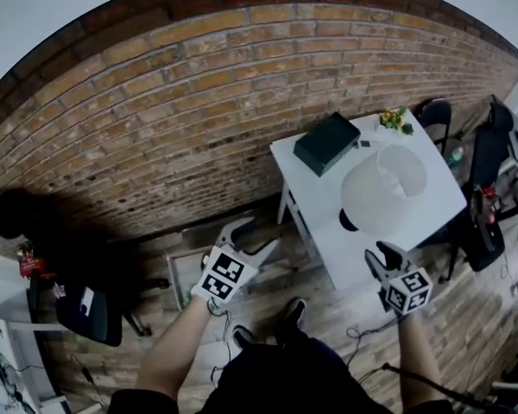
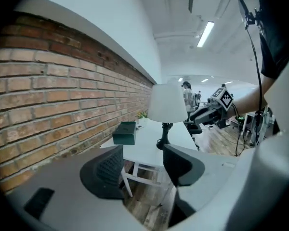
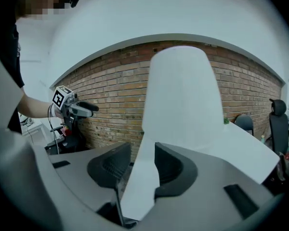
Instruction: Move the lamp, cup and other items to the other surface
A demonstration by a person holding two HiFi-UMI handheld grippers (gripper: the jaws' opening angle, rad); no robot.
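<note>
A lamp with a white shade [image 1: 384, 184] and a black base stands near the front of the white table [image 1: 324, 210]. Behind it lie a dark green box [image 1: 326, 142] and a small potted plant [image 1: 394, 119]. My right gripper [image 1: 385, 254] hovers at the table's near corner, just short of the lamp [image 3: 183, 95], with its jaws apart and nothing pressed between them. My left gripper [image 1: 249, 236] is off to the table's left, above the floor, open and empty. It faces the lamp [image 2: 167, 102], the box [image 2: 124, 132] and the table [image 2: 144, 143].
A brick wall [image 1: 155, 119] runs behind the table. Black chairs stand at the left [image 1: 86, 313] and beyond the table at the right [image 1: 438, 110]. A white surface [image 1: 0, 352] shows at the lower left. Cables lie on the wooden floor [image 1: 363, 330].
</note>
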